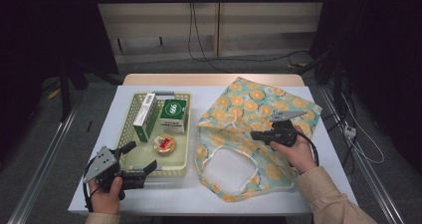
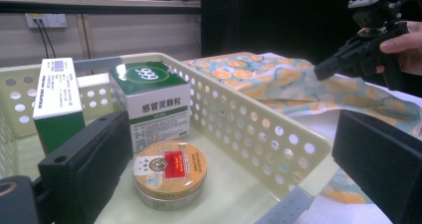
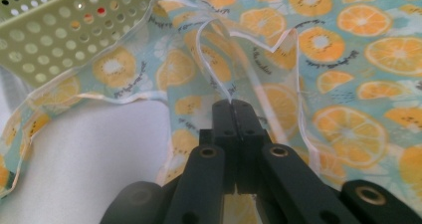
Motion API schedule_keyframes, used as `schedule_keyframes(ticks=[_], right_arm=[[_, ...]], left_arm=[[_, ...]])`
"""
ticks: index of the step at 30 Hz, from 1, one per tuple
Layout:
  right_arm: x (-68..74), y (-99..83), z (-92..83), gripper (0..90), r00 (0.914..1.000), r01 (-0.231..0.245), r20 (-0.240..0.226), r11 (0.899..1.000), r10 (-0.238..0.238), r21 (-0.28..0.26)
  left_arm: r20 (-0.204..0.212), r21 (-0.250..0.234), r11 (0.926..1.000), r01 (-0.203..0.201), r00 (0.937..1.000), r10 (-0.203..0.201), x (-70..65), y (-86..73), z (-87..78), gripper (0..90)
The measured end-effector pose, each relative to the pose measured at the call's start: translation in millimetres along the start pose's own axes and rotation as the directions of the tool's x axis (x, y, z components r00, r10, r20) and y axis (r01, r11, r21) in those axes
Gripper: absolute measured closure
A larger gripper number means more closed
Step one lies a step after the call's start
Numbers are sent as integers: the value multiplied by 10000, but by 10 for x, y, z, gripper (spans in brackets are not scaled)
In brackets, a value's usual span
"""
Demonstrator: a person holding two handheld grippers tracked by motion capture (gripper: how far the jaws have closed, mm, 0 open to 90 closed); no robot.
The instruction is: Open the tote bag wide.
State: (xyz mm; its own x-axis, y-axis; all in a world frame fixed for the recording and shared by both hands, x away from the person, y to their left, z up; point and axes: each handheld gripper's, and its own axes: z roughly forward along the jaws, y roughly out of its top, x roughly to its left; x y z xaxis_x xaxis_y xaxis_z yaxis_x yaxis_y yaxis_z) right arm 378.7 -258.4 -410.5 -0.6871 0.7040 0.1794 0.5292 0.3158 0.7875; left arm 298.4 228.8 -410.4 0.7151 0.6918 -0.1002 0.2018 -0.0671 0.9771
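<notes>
The fruit-print tote bag [image 1: 259,129] is the largest thing on the table and lies flat on the right half, its looped handles and open mouth turned toward the near edge, which looks like the way to lay it so the top layer can be lifted and the mouth opened for loading. The right gripper [image 1: 255,135] comes in over the bag from the right, and in the right gripper view its jaws are pressed together on a pinch of the bag's thin fabric at the hemmed rim [image 3: 226,92], the cloth rising in a small peak from the pinch; I judge this grip is meant to raise that layer and spread the opening. Left of the bag and just beside it sits the pale green perforated basket [image 1: 185,134], holding a tall white and green box [image 1: 145,117] along its left side, a squarer green-topped medicine box [image 1: 173,115] beside that at the far end, and a round yellow tin [image 1: 164,144] lying flat nearer the person, all kept together and close to the bag, likely as the goods to go in. The left gripper [image 1: 141,160] waits at the basket's near left corner with its jaws apart and nothing between them, pointed toward the tin. Everything rests on a white sheet [image 1: 149,196] over a wooden tabletop [image 1: 209,78]; beyond it stand a pale wall panel, hanging cables and dark surrounds.
</notes>
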Motion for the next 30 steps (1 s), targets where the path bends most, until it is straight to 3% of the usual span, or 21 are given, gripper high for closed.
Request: schedule_keyframes(ticks=[6, 11, 18, 23, 30], right_arm=[[-201, 53, -22, 900, 9981, -83, 608, 10000, 80, 43], [-405, 25, 41, 900, 9966, -449, 700, 9989, 440, 118], [-576, -71, 140, 900, 9934, -661, 955, 9976, 637, 220], [-665, -132, 191, 900, 9893, -979, 1122, 9946, 936, 337], [-653, -199, 272, 896, 9906, -806, 1165, 9944, 723, 679]], left_arm=[[23, 15, 10000, -23, 10000, 23, -1, 1, 5, 24], [25, 69, 10000, -54, 10000, 54, 6, -5, 5, 24], [8, 54, 10000, -18, 10000, 18, 16, -14, -2, 24], [15, 86, 10000, -49, 10000, 49, 12, -14, -2, 24], [0, 103, 9999, -35, 10000, 35, 14, -18, -3, 24]])
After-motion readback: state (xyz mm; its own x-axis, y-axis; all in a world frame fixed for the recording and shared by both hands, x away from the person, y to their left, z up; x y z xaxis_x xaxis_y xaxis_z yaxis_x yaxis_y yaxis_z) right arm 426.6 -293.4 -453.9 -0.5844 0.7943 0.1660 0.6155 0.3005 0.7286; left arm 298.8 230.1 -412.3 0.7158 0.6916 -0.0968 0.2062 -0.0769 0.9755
